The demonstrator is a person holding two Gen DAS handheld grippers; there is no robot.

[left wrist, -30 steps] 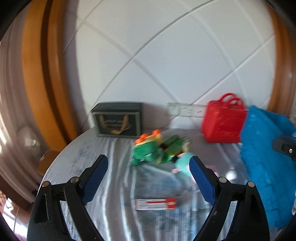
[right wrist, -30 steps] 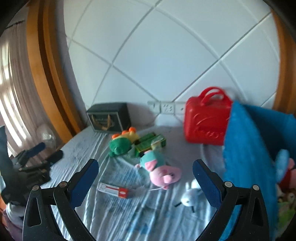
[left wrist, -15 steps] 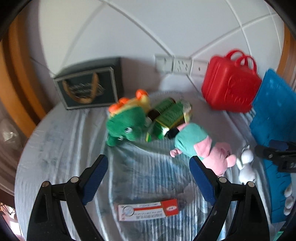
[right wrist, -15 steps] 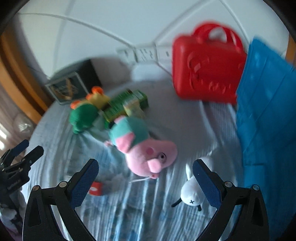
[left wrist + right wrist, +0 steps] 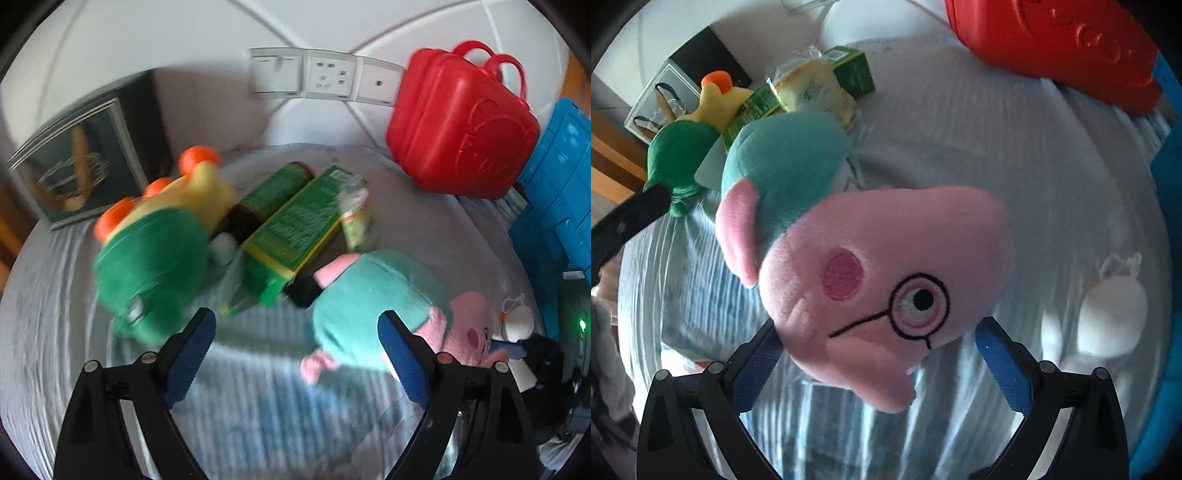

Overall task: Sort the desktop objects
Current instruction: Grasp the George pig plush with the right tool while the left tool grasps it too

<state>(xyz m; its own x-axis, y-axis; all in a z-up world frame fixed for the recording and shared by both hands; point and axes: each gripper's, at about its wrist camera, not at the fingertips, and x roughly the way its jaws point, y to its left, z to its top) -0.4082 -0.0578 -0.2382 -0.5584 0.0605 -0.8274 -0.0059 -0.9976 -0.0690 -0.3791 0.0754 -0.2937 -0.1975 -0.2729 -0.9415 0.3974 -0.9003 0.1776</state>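
Round table, pale striped cloth [image 5: 258,406], bearing all items; places are given from the pig plush. Blue crate [image 5: 554,206]: at the table's right edge, beyond the pig's head. Red plastic case with handles [image 5: 458,125]: behind and right of the pig, against the wall. Dark box with a gold emblem [image 5: 81,162]: far back left. Pig plush [image 5: 879,291], pink head with embroidered glasses, teal body: lying on the cloth near the table's middle, head toward the right wrist camera. Green plush with orange knobs and yellow back [image 5: 155,254]: left of the pig, apart from it. Green carton [image 5: 295,229] and green cylinder [image 5: 273,192]: side by side between the two plushes, just behind the pig's body, a clear-wrapped packet [image 5: 816,88] against the carton. Small white plush [image 5: 1112,321]: right of the pig's head, near the crate. Left gripper [image 5: 291,362]: jaws apart, nothing between them, low over the cloth before the carton. Right gripper [image 5: 879,365]: jaws apart, the pig's head between the blue pads; contact cannot be told.
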